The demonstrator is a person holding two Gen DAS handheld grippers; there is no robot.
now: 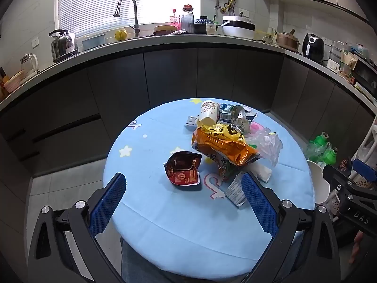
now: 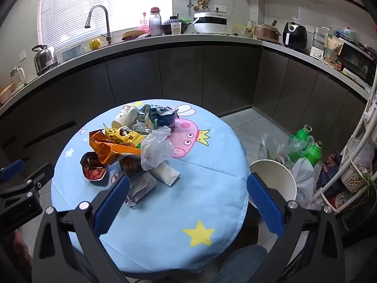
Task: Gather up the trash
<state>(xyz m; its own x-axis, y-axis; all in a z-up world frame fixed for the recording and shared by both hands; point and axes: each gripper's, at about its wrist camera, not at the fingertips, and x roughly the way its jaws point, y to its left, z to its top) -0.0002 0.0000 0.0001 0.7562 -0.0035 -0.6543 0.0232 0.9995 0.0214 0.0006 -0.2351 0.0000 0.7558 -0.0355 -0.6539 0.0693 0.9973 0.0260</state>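
Note:
A heap of trash lies on the round blue table (image 1: 165, 231) (image 2: 212, 200). In it are an orange snack bag (image 1: 221, 147) (image 2: 110, 148), a dark red wrapper (image 1: 183, 167) (image 2: 93, 167), a paper cup (image 1: 208, 113) (image 2: 123, 116), a clear plastic bag (image 1: 268, 143) (image 2: 156, 147), a white tissue pack (image 2: 166, 173) and a printed paper packet (image 1: 234, 191) (image 2: 140, 187). My left gripper (image 1: 183, 201) hovers open over the near edge, short of the red wrapper. My right gripper (image 2: 188, 200) is open too, empty, near the paper packet.
A white bin (image 2: 274, 181) (image 1: 319, 184) stands on the floor right of the table, beside green bottles (image 2: 306, 146) and plastic bags. Dark cabinets and a crowded counter (image 1: 188, 40) run behind. A white rack (image 2: 360, 141) is at far right. The person's legs show below.

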